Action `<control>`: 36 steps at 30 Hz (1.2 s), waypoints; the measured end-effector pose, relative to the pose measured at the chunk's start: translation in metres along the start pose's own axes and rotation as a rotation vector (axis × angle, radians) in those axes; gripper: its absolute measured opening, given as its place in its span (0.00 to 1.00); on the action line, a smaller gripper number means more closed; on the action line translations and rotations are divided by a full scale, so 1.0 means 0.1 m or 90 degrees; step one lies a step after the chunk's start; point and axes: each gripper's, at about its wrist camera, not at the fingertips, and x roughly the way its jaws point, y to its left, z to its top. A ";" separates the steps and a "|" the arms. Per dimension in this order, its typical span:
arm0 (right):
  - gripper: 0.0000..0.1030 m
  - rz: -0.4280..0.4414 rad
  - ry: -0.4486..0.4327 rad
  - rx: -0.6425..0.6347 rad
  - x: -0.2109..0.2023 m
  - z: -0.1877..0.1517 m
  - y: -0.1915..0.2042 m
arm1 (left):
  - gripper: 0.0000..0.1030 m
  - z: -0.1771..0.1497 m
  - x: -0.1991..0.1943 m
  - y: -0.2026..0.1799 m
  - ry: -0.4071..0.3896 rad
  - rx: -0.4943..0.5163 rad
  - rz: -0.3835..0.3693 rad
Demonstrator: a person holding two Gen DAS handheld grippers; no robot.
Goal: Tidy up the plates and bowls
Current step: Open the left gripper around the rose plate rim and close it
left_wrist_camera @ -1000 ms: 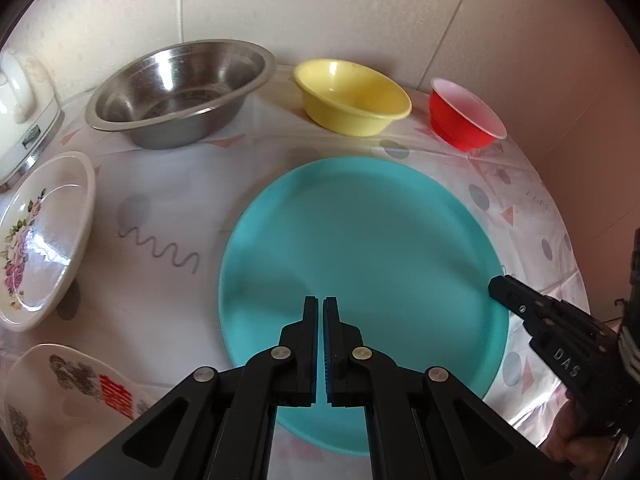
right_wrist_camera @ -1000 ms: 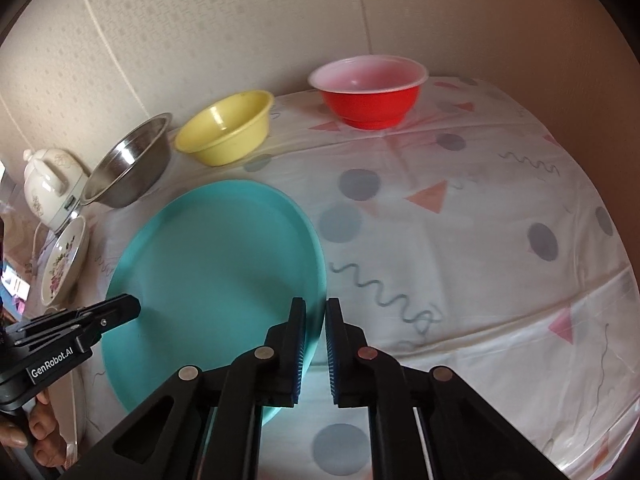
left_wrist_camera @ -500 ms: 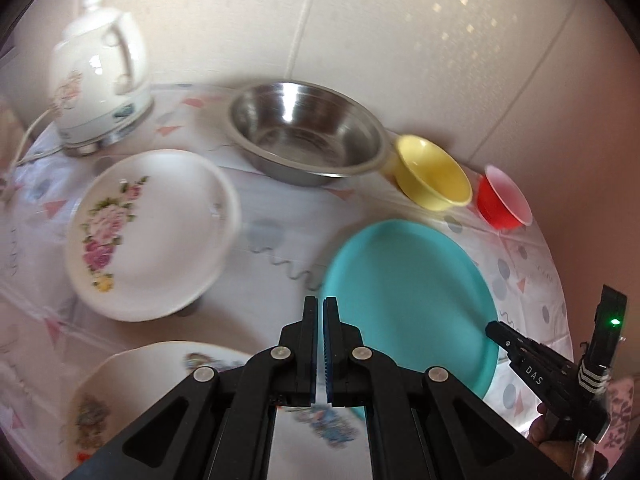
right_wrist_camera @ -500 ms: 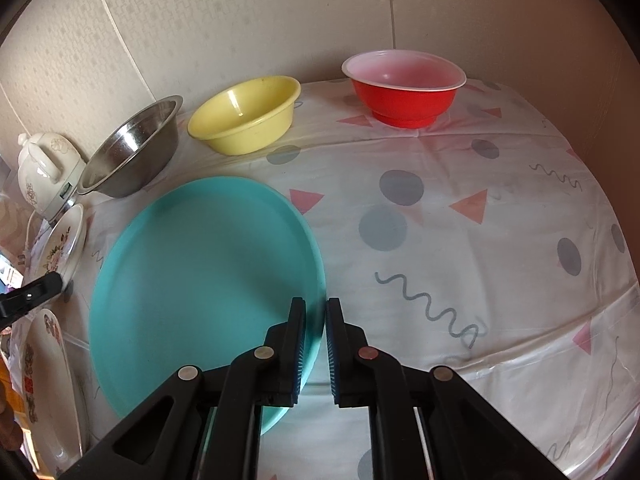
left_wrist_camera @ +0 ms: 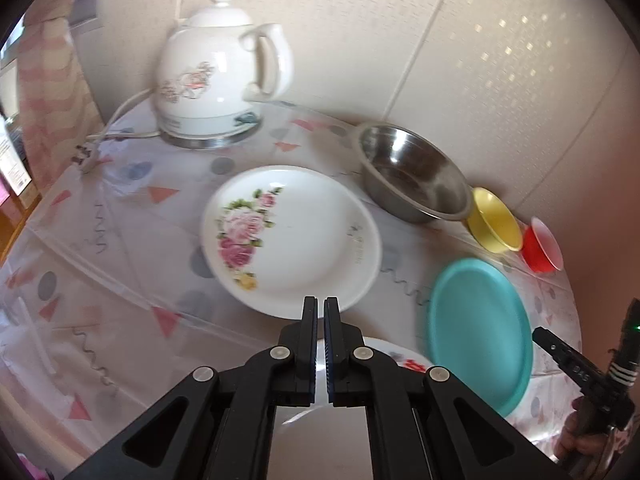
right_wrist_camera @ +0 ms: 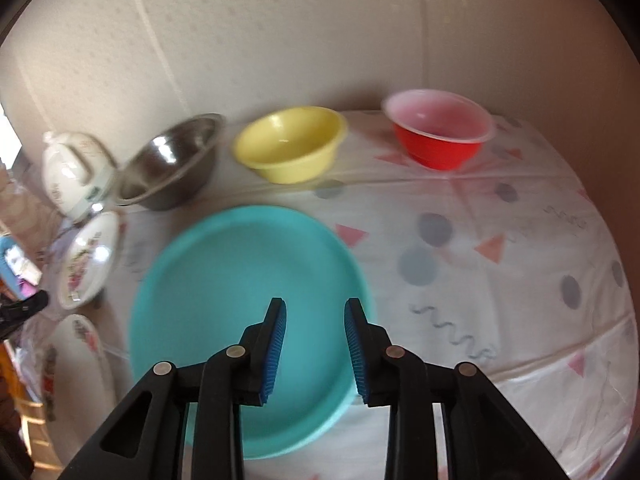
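Left tongs (left_wrist_camera: 319, 304) pressed nearly shut with nothing between the pads, hovering over the near rim of the rose-patterned white plate (left_wrist_camera: 290, 236) lying flat on the bench (left_wrist_camera: 120, 280). Just under them, a second white plate (left_wrist_camera: 384, 354) with red marks, mostly hidden by the black arms. From the left wrist alone: white kettle (left_wrist_camera: 218, 76) on its base at the back, cord and plug (left_wrist_camera: 86, 156) trailing left.

Right tongs (right_wrist_camera: 314, 322) spread wide, holding nothing, above the teal plate (right_wrist_camera: 224, 280), near its right half. Along the wall from left to right: steel bowl (right_wrist_camera: 176, 168), yellow bowl (right_wrist_camera: 290, 142), red bowl (right_wrist_camera: 440, 134), each apart from the next. Only the right wrist view gives the broad bare cloth right of the teal plate; both white plates there squeezed at the left edge and blurred, possibly apart from the teal one
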 end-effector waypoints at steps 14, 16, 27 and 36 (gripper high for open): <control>0.24 0.293 0.139 -0.043 0.63 0.26 1.22 | 0.19 0.13 0.09 0.67 -0.018 -0.021 0.011; 0.21 0.287 0.145 -0.053 0.72 0.31 1.32 | 0.19 0.17 0.14 0.73 -0.015 -0.031 0.010; 0.17 0.260 0.186 -0.026 1.19 0.53 1.51 | 0.19 0.45 0.46 0.96 0.029 -0.081 -0.014; 0.13 0.245 0.195 -0.043 1.38 0.52 1.62 | 0.10 0.51 0.74 0.89 0.052 -0.071 -0.024</control>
